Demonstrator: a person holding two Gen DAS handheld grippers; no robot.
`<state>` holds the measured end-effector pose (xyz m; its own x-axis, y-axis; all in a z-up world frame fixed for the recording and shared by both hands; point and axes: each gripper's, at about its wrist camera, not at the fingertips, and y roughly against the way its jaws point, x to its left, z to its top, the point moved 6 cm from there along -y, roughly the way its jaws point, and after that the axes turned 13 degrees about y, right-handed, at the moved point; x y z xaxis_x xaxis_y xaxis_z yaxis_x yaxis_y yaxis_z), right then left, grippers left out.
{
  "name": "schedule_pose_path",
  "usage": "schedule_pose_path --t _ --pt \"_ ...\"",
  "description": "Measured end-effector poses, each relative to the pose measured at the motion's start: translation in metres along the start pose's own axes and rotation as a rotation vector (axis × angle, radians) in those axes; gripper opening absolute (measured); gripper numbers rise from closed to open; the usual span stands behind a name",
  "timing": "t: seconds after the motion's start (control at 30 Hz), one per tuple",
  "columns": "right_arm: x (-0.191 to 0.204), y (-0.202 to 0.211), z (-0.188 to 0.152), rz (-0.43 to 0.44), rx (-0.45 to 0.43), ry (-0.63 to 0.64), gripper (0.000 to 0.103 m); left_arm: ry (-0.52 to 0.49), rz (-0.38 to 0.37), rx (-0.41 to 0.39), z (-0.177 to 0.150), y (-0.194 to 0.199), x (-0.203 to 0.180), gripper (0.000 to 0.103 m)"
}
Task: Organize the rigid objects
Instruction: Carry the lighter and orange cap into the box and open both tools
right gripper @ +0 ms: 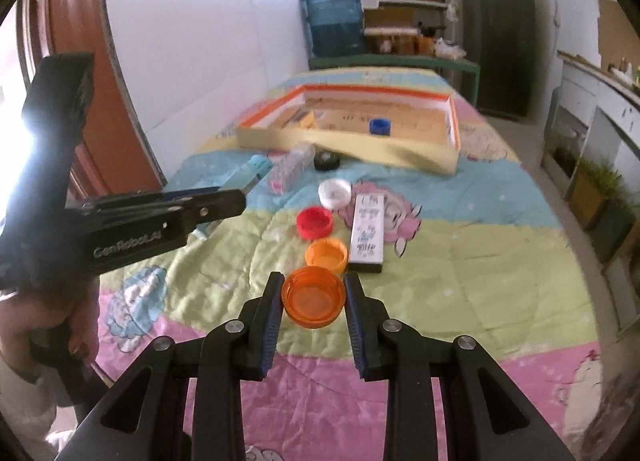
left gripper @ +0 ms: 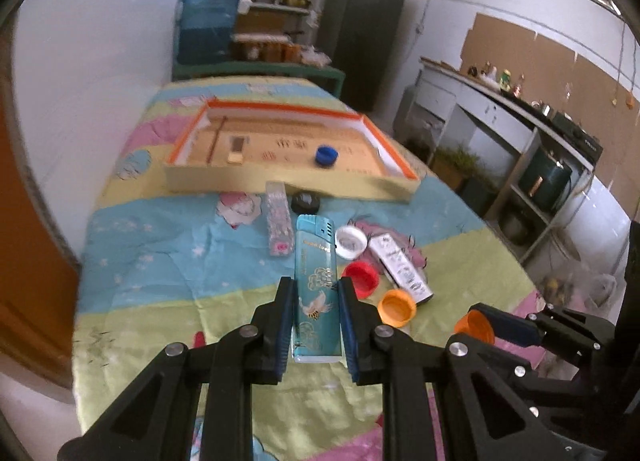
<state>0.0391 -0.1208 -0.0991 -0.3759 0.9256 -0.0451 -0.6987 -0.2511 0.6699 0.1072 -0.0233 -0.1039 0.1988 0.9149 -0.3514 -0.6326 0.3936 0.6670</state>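
My left gripper (left gripper: pixel 316 285) is shut on a teal lighter (left gripper: pixel 314 285) with bird drawings, held above the cloth; it also shows at the left in the right wrist view (right gripper: pixel 240 197). My right gripper (right gripper: pixel 314 281) is shut on an orange cap (right gripper: pixel 313 296), also seen in the left wrist view (left gripper: pixel 475 326). On the cloth lie a second orange cap (right gripper: pixel 326 255), a red cap (right gripper: pixel 315 222), a white cap (right gripper: pixel 335 192), a black cap (right gripper: pixel 327 160), a white patterned lighter (right gripper: pixel 367 233) and a clear pink lighter (left gripper: pixel 277 224). A blue cap (left gripper: pixel 326 156) lies in the orange-rimmed box (left gripper: pixel 280 181).
The table wears a pastel cartoon cloth (right gripper: pixel 460 261). A white wall runs along its left, with a brown door (right gripper: pixel 72 21). A blue water jug (right gripper: pixel 336 17), shelves and a dark fridge (right gripper: pixel 496 33) stand behind. A counter (left gripper: pixel 500 101) runs at the right.
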Motion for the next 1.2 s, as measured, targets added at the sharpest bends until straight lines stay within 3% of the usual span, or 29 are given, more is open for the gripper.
schedule_pose_path --t 0.23,0.5,0.8,1.2 --pt "-0.008 0.025 0.036 -0.021 -0.071 0.050 0.030 0.034 0.068 -0.111 0.023 0.042 -0.013 0.022" --pt "-0.030 0.034 0.088 -0.034 -0.147 0.082 0.030 0.031 0.112 -0.147 0.054 0.053 -0.023 0.022" --pt "-0.061 0.023 0.122 -0.022 -0.153 0.064 0.030 0.034 0.114 -0.127 0.089 0.031 -0.036 0.022" --pt "-0.080 -0.016 0.139 -0.016 -0.097 0.034 0.030 -0.012 0.151 -0.095 0.114 -0.007 -0.044 0.022"
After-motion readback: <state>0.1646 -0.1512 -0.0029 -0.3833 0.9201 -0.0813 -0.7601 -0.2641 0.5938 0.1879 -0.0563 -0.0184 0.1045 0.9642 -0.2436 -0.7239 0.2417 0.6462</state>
